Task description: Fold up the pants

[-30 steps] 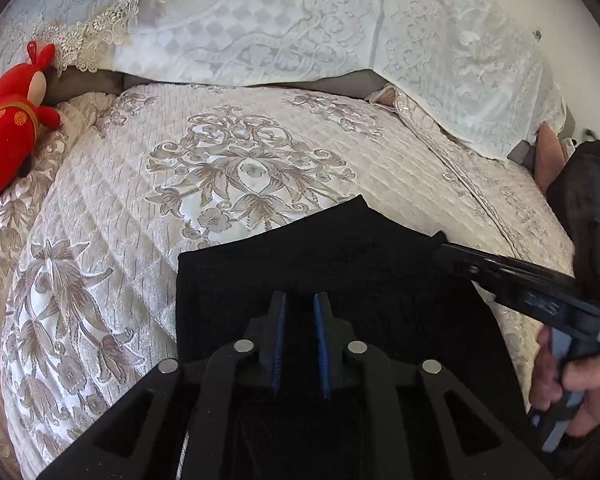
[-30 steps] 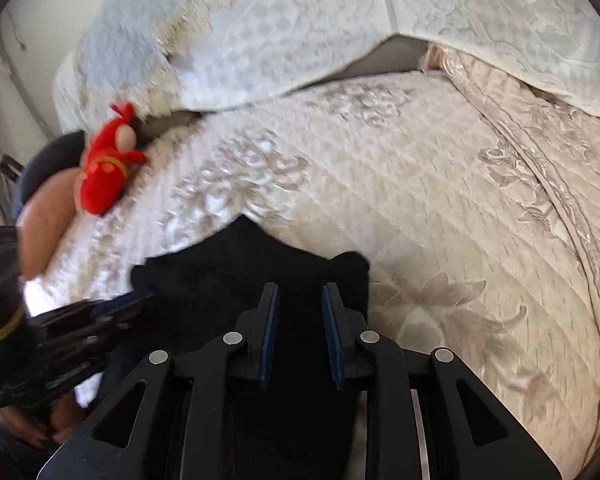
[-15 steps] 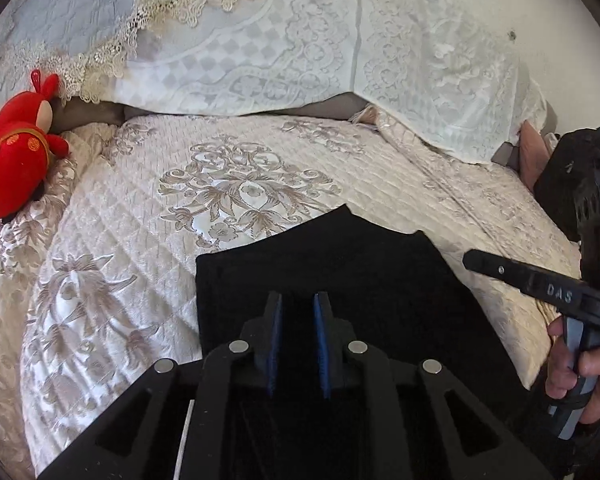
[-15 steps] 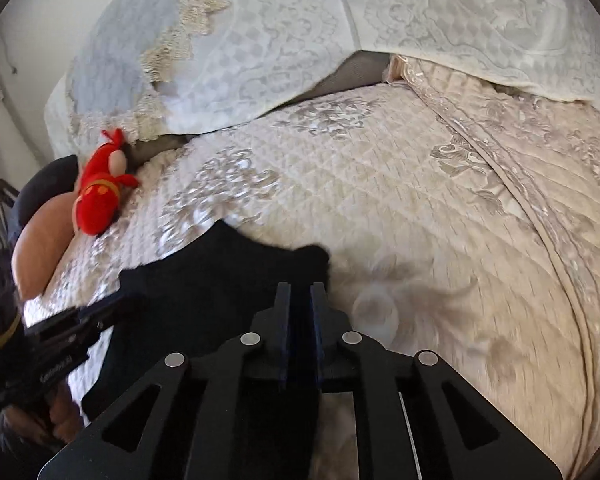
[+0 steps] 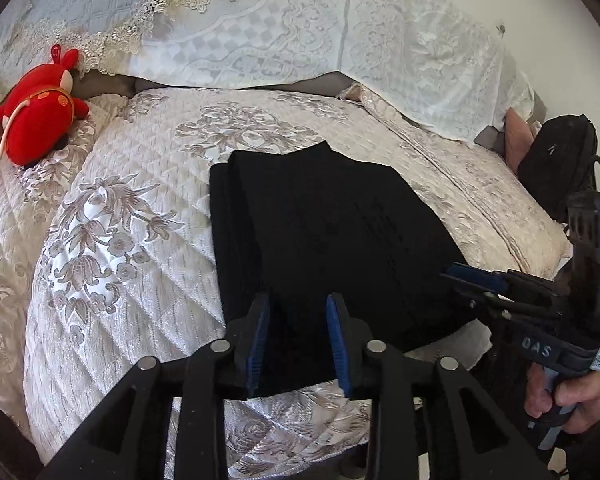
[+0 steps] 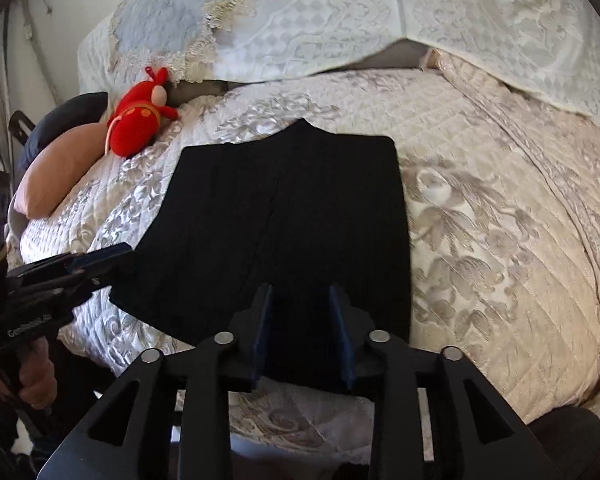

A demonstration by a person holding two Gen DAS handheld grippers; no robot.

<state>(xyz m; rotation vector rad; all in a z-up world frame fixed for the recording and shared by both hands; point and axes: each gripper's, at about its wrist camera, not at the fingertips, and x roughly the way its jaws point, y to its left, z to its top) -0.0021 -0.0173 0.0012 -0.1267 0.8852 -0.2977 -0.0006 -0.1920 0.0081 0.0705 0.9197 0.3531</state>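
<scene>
The black pants [image 5: 328,232] lie folded into a flat rectangle on the quilted bed; they also show in the right wrist view [image 6: 284,224]. My left gripper [image 5: 298,308] is open and empty, its jaws standing over the near left edge of the pants. My right gripper [image 6: 302,300] is open and empty over the near right part of the pants. The right gripper also shows at the right of the left wrist view [image 5: 466,276], beside the pants' right edge. The left gripper shows at the left of the right wrist view [image 6: 104,258].
A red plush toy [image 5: 36,116] lies at the bed's far left, also in the right wrist view [image 6: 138,122]. Lace-covered pillows [image 5: 260,28] line the headboard. A peach pillow [image 6: 56,168] lies left. The bed's near edge [image 5: 300,448] drops off below the grippers.
Both grippers have opened and let go of the pants, then pulled back toward the bed's near edge. The pants now lie flat and folded on the quilt.
</scene>
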